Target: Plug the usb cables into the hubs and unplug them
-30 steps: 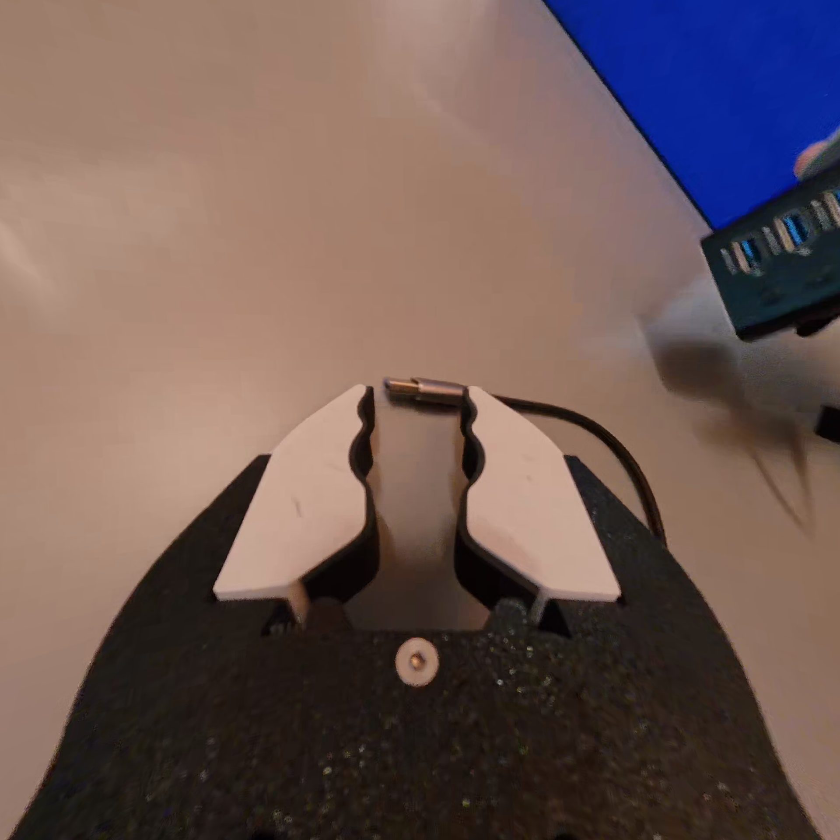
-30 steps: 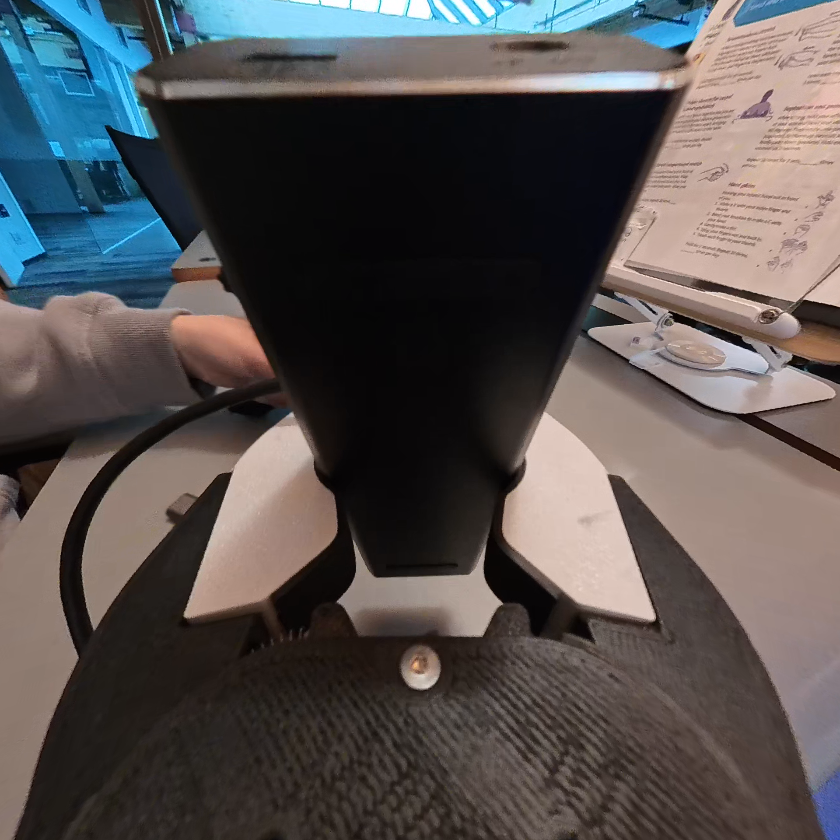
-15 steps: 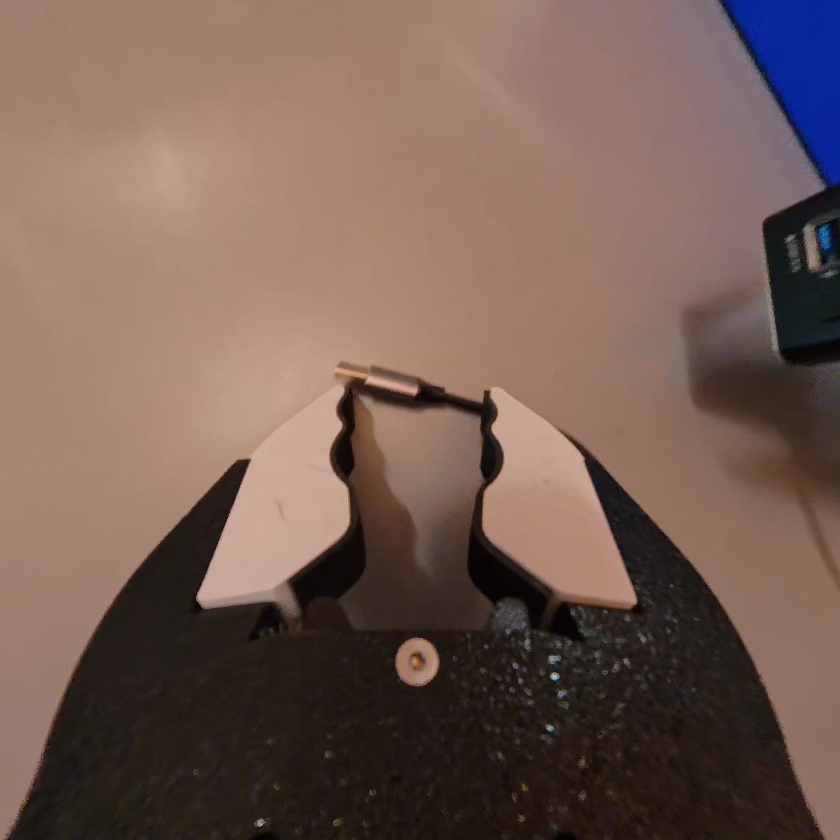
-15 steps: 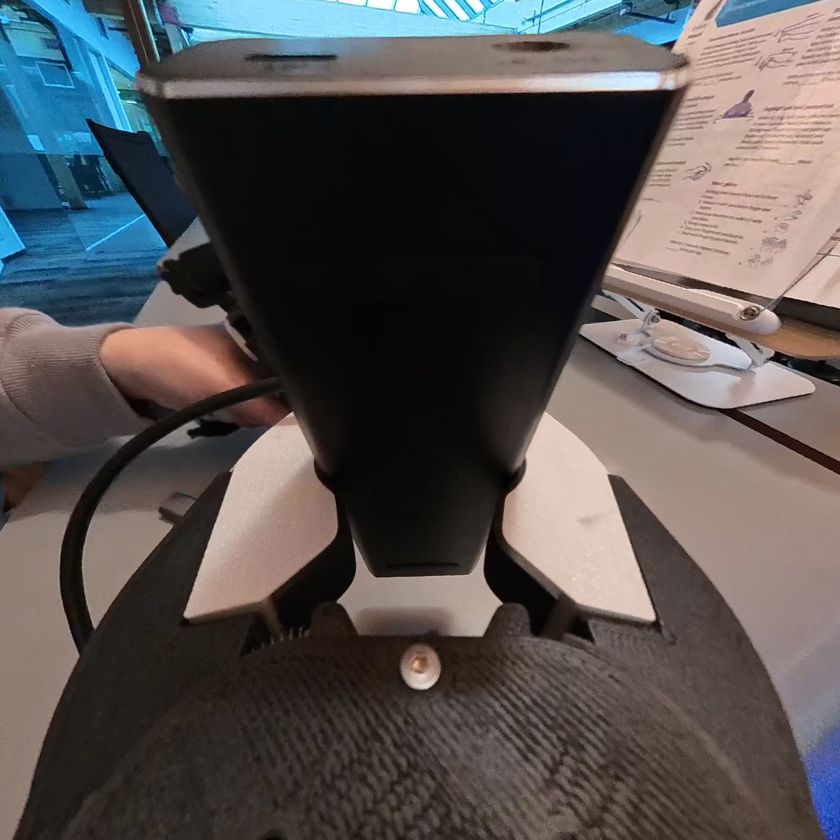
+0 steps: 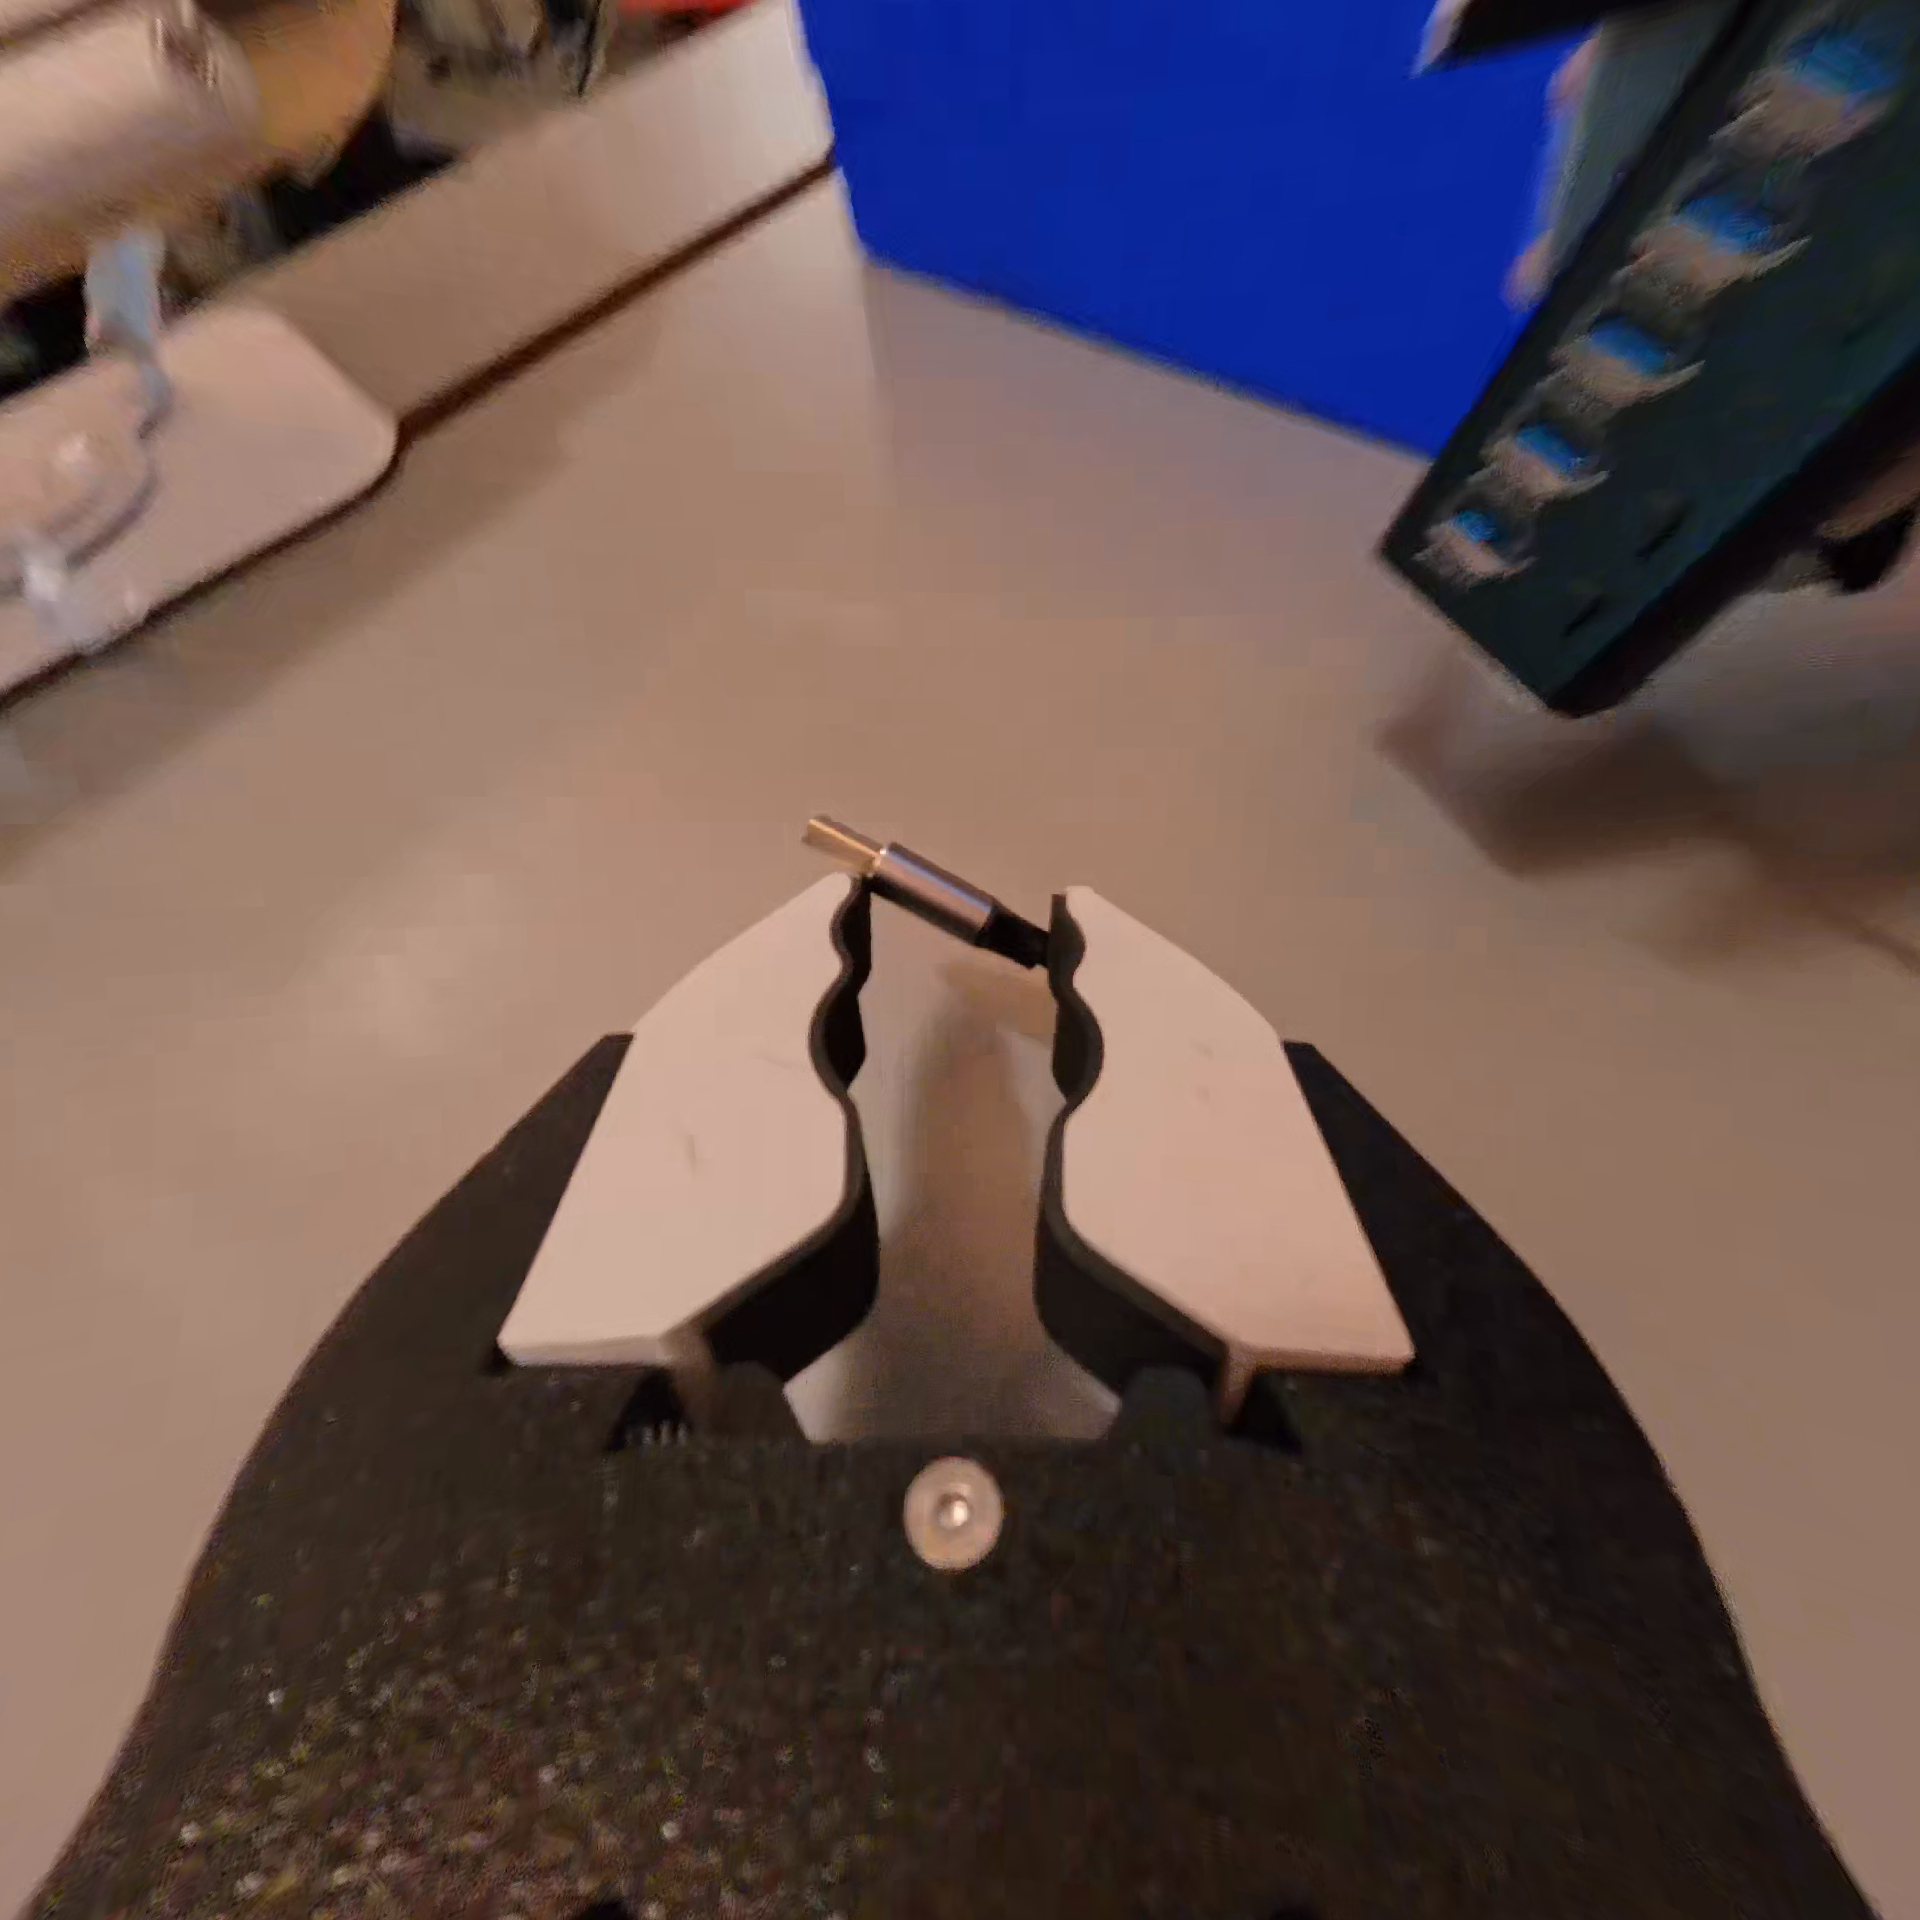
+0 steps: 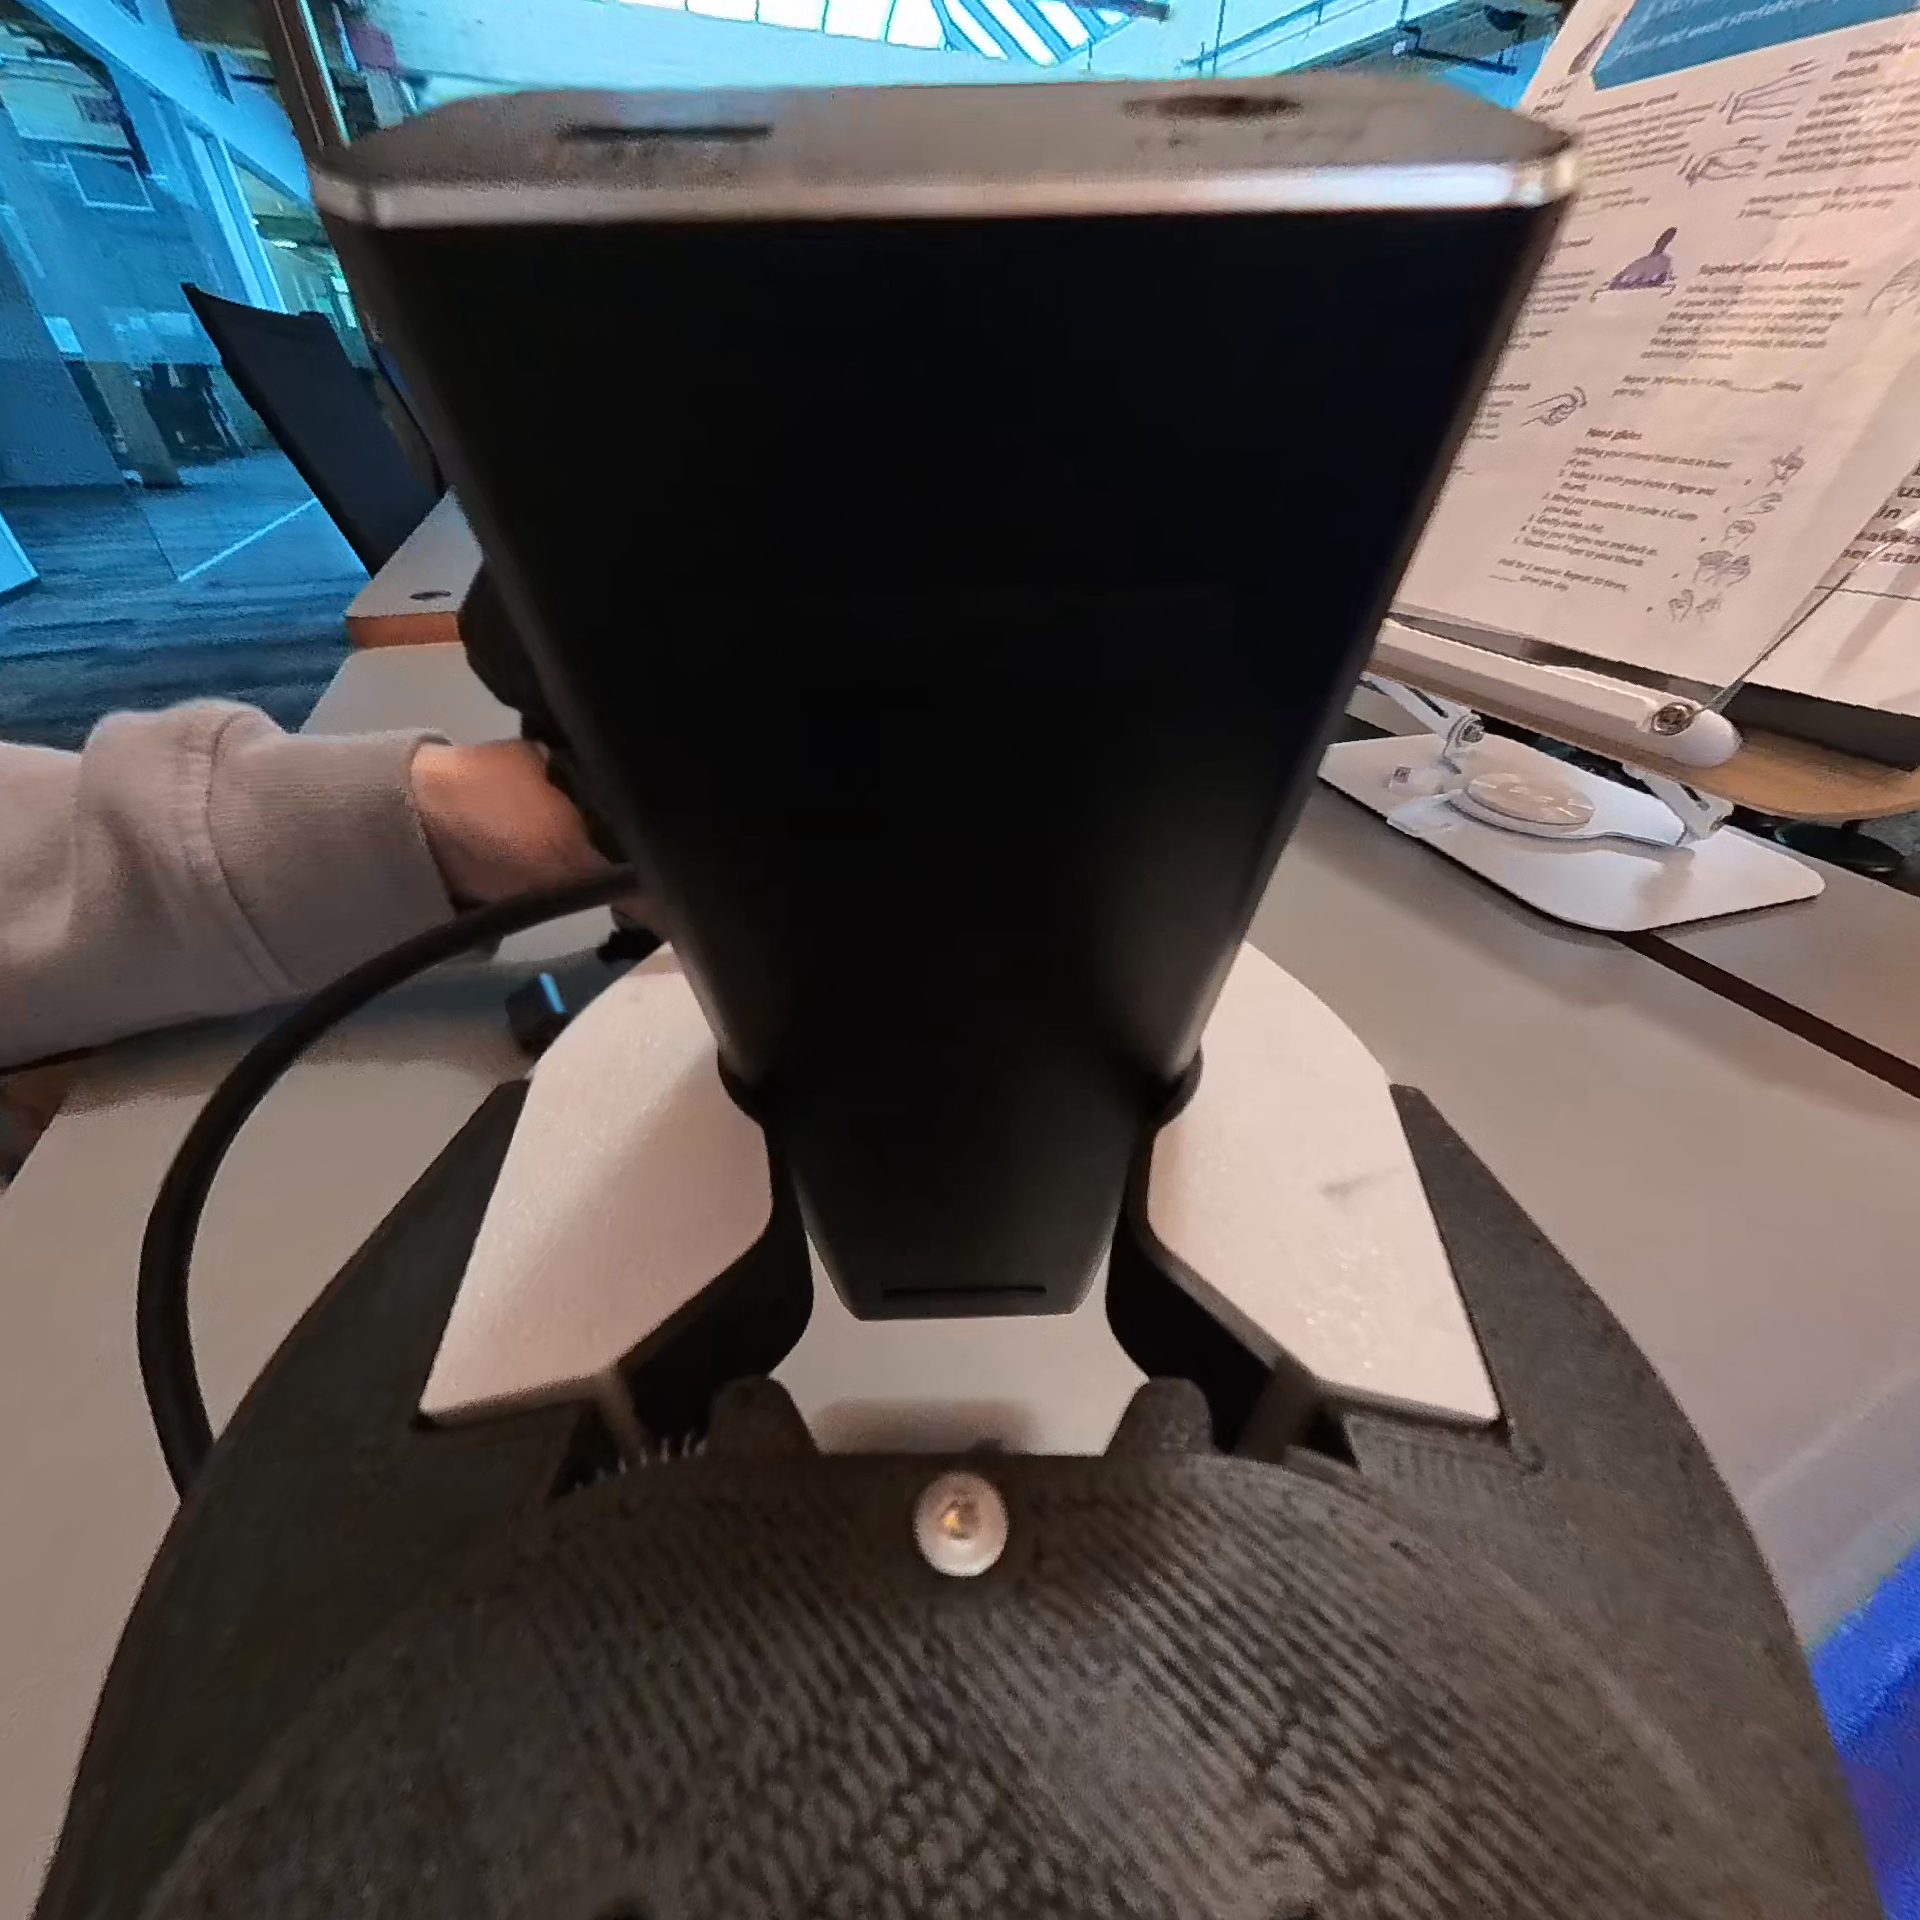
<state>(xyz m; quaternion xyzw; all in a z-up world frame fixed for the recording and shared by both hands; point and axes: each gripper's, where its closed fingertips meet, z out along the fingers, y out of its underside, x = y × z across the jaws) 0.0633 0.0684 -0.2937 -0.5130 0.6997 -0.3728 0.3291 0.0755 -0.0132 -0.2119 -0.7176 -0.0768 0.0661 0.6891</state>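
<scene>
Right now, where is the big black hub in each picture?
Left wrist view: the hub is at the upper right edge, tilted, off the table, its blue ports facing the camera.
Right wrist view: the hub fills the middle, clamped between the right hand-held gripper's fingers.
Shared landmark: the white stand base on the table.

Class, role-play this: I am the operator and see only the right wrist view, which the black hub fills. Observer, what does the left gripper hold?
Observer: The left gripper pinches a silver USB plug at its fingertips.
Operator: Does the plug sit straight along the fingers?
Observer: No, it lies slanted across the gap, with its metal tip pointing up and left.
Operator: Which face of the hub is turned toward it?
Observer: In the left wrist view the hub shows its row of blue ports, blurred, up and right of the plug.
</scene>
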